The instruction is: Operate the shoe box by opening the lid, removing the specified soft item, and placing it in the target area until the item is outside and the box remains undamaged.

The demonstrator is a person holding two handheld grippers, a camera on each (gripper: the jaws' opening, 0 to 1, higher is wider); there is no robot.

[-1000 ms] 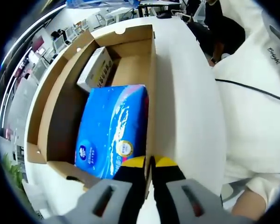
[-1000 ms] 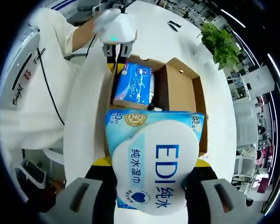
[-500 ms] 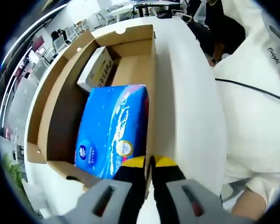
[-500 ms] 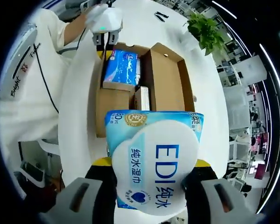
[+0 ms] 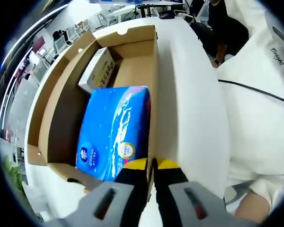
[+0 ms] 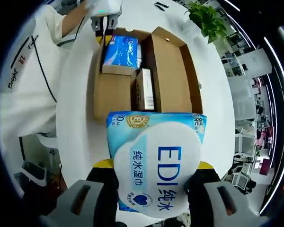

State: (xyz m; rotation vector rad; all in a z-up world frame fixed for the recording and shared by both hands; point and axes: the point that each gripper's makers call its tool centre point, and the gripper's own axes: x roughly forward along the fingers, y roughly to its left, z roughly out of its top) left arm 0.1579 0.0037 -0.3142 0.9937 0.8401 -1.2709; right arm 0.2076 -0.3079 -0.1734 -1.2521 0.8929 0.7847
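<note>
Brown cardboard shoe box [image 6: 113, 90]: lid open. Pale-blue soft wipes pack [image 6: 156, 165]: lifted clear, pinched by right tool [image 6: 154, 189]; placing remains. Left tool [image 5: 151, 165]: pressed onto box wall beside blue tissue pack [image 5: 113, 132]. White worktop [image 5: 189, 109].

In the shoe box [image 5: 61, 109] on the table [image 5: 189, 104], a tissue pack [image 5: 114, 132] lies before a small carton [image 5: 97, 69].

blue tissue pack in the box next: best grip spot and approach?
Come from above and close the jaws across the short width of the blue tissue pack. It lies flat in the shoe box, one long edge tight to the wall that the left gripper pinches, so the sides are hard to reach. The soft wrap should pinch easily near its middle.
</note>
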